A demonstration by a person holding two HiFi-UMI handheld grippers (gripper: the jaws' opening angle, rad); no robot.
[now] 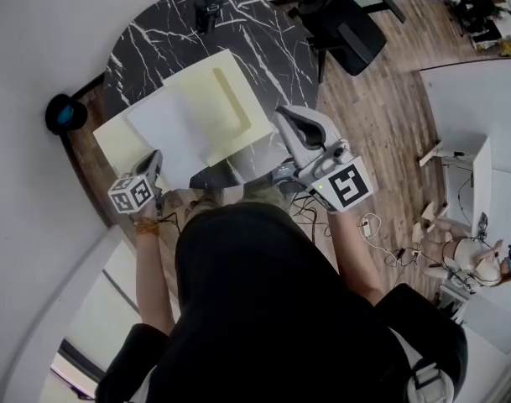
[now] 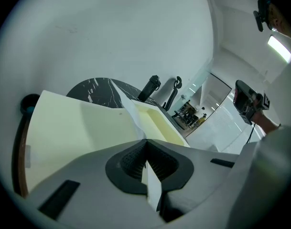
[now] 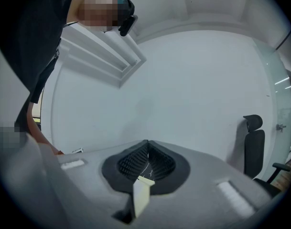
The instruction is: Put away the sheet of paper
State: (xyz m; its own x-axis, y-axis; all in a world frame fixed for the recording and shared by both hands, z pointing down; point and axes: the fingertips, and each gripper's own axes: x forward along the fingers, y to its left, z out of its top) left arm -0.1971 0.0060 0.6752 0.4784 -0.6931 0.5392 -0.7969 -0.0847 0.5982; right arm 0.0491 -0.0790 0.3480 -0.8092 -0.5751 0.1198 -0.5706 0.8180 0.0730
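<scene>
Head view: pinching sheet of paper (image 1: 167, 128) with left gripper (image 1: 156, 158), over cream folder (image 1: 230, 99) on marble table (image 1: 263, 40); nipping folder's edge with right gripper (image 1: 283, 112). Black device (image 1: 207, 8) at far rim, office chair (image 1: 347, 19) beyond. Folder's near part hidden beneath sheet.

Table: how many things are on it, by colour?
Yellow: 1, the open folder
White: 1, the paper
Black: 1, a small thing at the far edge
Total: 3
</scene>
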